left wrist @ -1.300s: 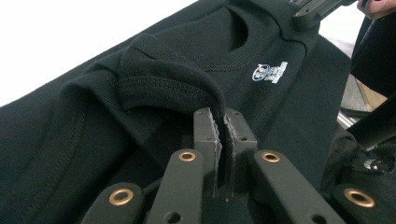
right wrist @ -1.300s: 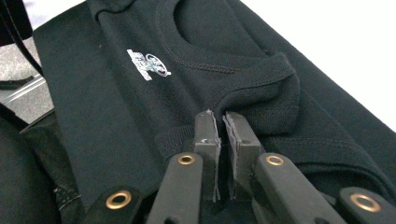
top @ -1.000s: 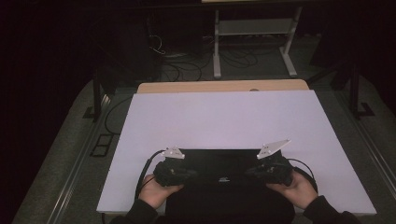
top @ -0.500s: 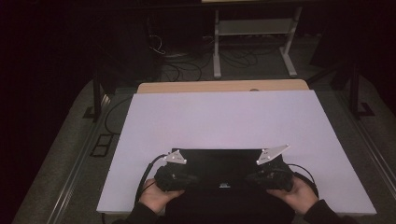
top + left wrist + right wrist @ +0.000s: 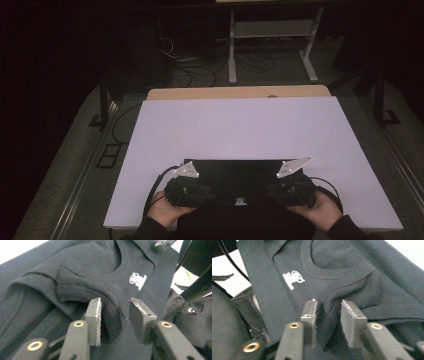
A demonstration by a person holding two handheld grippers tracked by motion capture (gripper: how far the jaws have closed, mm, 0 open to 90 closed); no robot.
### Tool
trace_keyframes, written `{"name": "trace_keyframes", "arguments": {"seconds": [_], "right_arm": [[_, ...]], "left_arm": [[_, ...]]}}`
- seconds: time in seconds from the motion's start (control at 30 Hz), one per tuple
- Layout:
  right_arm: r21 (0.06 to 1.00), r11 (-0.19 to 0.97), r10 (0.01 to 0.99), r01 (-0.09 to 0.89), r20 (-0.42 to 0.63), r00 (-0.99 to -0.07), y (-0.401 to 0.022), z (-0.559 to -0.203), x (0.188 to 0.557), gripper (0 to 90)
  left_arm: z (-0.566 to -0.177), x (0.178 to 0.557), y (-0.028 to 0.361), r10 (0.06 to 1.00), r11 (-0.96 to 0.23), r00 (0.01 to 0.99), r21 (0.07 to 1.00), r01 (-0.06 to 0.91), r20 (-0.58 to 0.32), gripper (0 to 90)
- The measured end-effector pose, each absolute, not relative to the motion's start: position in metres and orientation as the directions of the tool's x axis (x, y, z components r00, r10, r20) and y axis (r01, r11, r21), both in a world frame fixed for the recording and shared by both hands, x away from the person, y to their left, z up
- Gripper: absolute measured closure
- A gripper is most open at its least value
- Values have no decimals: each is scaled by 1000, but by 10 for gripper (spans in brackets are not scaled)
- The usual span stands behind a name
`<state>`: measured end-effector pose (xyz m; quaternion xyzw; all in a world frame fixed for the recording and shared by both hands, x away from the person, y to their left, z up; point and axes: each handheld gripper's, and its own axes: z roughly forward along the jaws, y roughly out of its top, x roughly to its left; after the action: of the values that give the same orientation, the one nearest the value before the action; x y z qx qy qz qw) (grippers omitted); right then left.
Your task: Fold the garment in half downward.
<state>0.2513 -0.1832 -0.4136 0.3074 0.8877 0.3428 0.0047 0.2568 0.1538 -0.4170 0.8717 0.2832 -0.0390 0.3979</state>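
At table's near edge, left gripper (image 5: 192, 192) and right gripper (image 5: 287, 192) jaws just opening, releasing black T-shirt (image 5: 240, 182) shoulders; next, pull back and regrip for folding.

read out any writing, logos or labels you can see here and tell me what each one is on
Small white printed mark inside the neckline of the black garment: a round emblem over blocky shapes, too blurred to read as words.
The same white mark in the right gripper view: again unreadable.
In the high view it is a tiny pale patch, too small to read.
No other writing can be read.
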Motion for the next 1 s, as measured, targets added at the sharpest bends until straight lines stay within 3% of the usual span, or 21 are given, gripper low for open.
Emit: {"name": "trace_keyframes", "arguments": {"seconds": [0.2, 0.43, 0.63, 1.0], "right_arm": [[634, 543, 561, 551, 215, -799, -188, -411, 252, 422], [638, 527, 558, 561, 237, -795, -192, -410, 255, 347], [648, 538, 548, 540, 218, -808, -191, -407, 256, 225], [686, 495, 580, 533, 196, -791, -202, -395, 266, 83]], "left_arm": [[-415, 257, 155, 459, -523, 845, 685, 508, -275, 470], [-413, 259, 155, 477, -523, 840, 684, 508, -259, 354], [-412, 259, 158, 481, -502, 842, 711, 492, -243, 149], [-412, 265, 159, 471, -476, 848, 740, 475, -241, 7]]}}
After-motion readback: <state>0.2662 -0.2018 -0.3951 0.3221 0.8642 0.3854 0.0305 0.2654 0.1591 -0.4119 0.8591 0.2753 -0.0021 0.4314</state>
